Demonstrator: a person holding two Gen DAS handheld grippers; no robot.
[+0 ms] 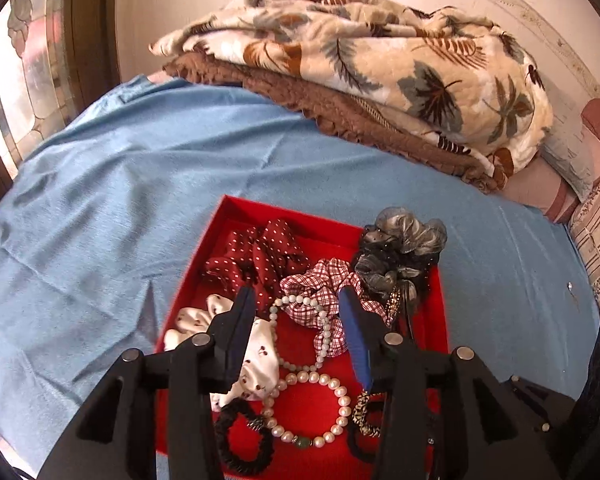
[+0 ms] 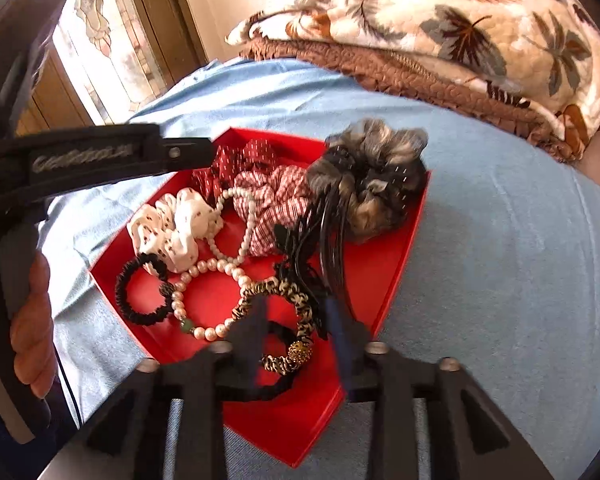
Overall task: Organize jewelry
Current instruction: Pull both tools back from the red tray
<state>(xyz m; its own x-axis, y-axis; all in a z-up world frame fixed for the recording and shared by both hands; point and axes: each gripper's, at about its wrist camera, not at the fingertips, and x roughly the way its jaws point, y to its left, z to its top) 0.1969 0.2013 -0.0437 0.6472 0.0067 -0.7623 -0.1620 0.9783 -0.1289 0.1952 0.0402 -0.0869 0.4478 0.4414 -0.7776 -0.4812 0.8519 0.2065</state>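
Note:
A red tray [image 1: 236, 216] [image 2: 396, 264] lies on a blue bedsheet and holds scrunchies, hair ties and pearl strands. A pearl bracelet [image 1: 340, 396] [image 2: 204, 272] with a green bead lies at the tray's near middle. A leopard-print hair tie [image 2: 300, 308] lies by a black clip [image 2: 332, 224]. A grey scrunchie [image 1: 404, 248] [image 2: 372, 168] sits on the tray's far right edge. My left gripper [image 1: 300, 312] is open above the tray, over the pearls. My right gripper [image 2: 296, 316] is open, low over the leopard tie.
A folded leaf-print blanket [image 1: 380, 52] [image 2: 460, 20] on a brown quilt [image 1: 340, 108] lies at the bed's far side. Pillows [image 1: 596, 208] sit at the right. A window [image 1: 24, 80] is at the left. The left hand and its gripper handle [image 2: 32, 300] fill the right wrist view's left edge.

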